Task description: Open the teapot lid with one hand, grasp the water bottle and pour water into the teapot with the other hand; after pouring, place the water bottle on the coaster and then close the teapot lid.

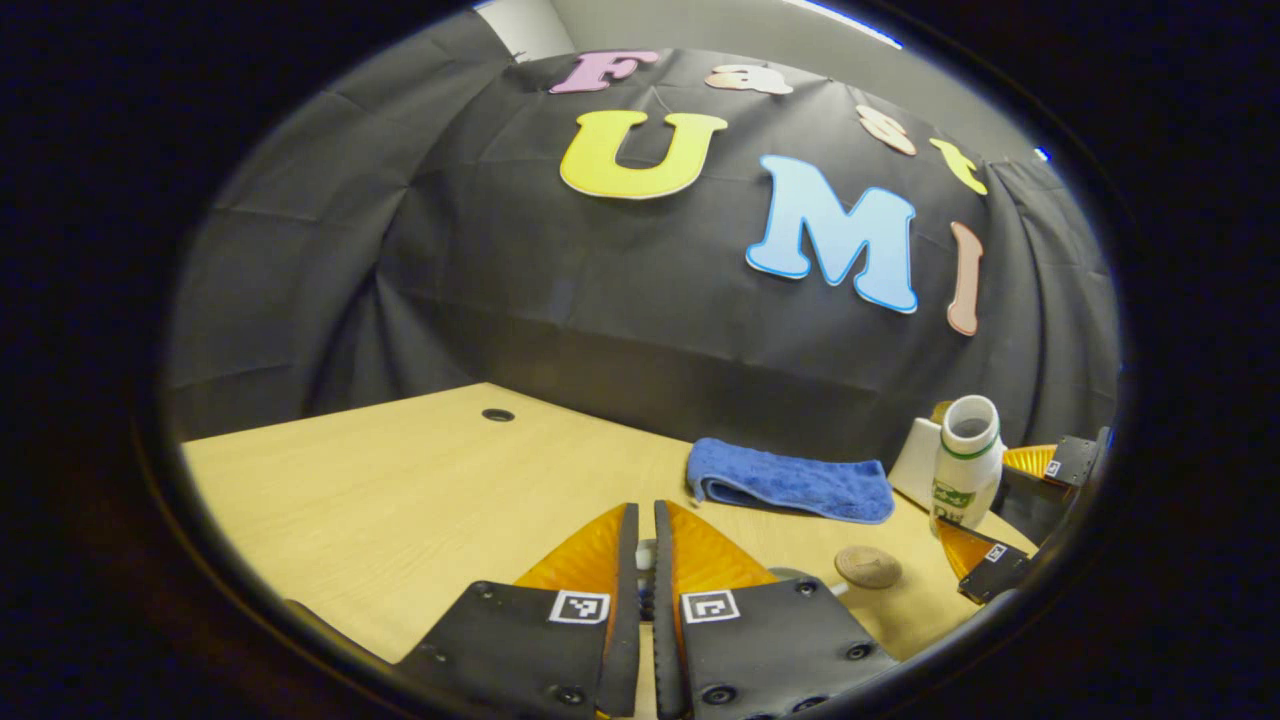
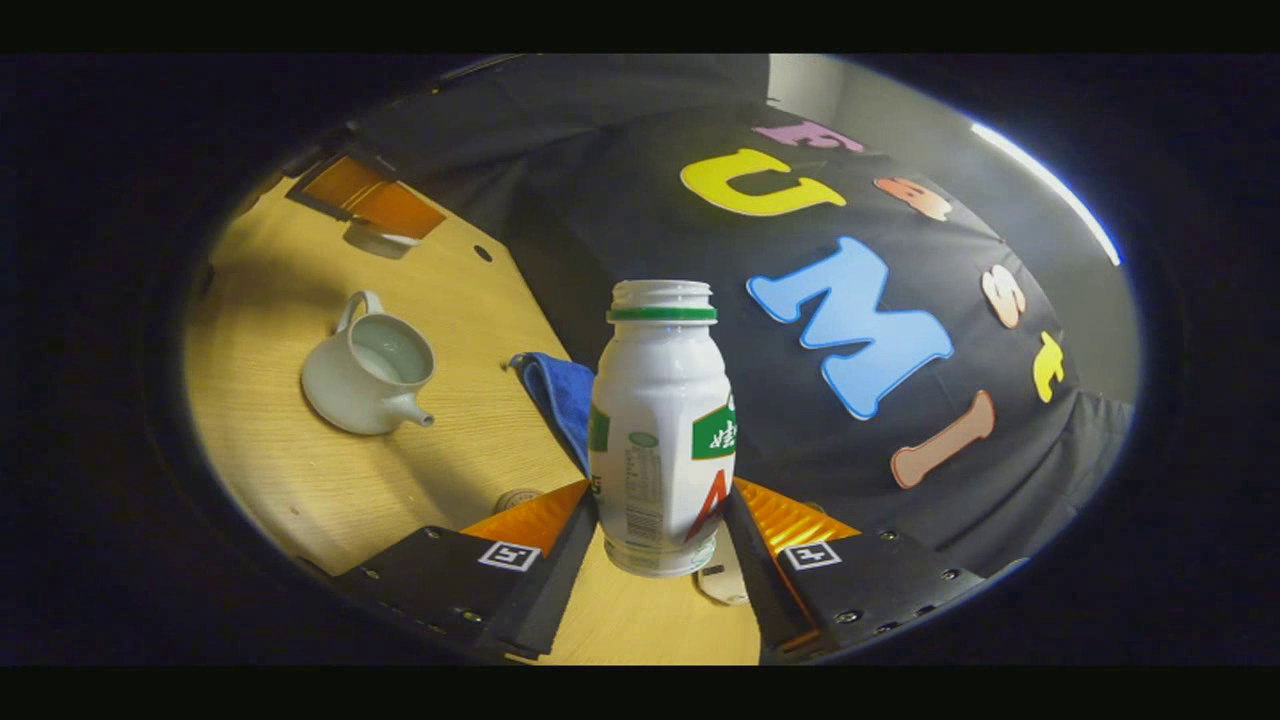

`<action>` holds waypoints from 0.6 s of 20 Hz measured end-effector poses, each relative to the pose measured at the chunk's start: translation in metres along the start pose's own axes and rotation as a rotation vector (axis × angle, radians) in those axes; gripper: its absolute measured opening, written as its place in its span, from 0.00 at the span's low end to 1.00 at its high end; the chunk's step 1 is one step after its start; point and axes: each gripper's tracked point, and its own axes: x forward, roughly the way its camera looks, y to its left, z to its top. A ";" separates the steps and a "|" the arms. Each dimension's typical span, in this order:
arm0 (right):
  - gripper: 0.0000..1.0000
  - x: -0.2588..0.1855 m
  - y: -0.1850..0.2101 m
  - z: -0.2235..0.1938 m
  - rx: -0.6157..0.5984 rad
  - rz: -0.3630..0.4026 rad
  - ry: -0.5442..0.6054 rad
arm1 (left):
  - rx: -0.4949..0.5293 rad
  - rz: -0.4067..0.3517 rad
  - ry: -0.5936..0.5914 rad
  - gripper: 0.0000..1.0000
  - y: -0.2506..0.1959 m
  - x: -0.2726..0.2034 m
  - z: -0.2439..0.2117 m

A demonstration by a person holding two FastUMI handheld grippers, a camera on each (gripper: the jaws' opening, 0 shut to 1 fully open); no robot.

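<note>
— Where's the water bottle (image 2: 660,430)?
— Clamped upright in the right claw (image 2: 660,520), above the bench (image 2: 330,490).
— Left claw (image 1: 645,560)?
— Pinched nearly closed on something small, unclear what. Lidless teapot (image 2: 368,375) at ten o'clock, blue cloth (image 2: 560,395) between.

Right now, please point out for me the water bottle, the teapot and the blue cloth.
water bottle (image 2: 660,420), right gripper view, on the middle of its white body.
teapot (image 2: 345,395), right gripper view, on its white side wall.
blue cloth (image 1: 790,482), left gripper view, on its folded top.

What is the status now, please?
Right gripper shut on bottle, uncapped. Left gripper shut on small object. Teapot open. Nothing blocking.
</note>
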 end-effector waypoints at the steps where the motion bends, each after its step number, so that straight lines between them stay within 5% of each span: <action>1: 0.73 -0.002 0.002 -0.005 0.034 0.014 0.014 | -0.002 -0.017 -0.002 0.17 -0.005 0.000 0.001; 12: 0.73 -0.029 -0.003 -0.041 0.182 0.033 0.067 | 0.104 -0.162 -0.017 0.16 -0.065 0.003 -0.010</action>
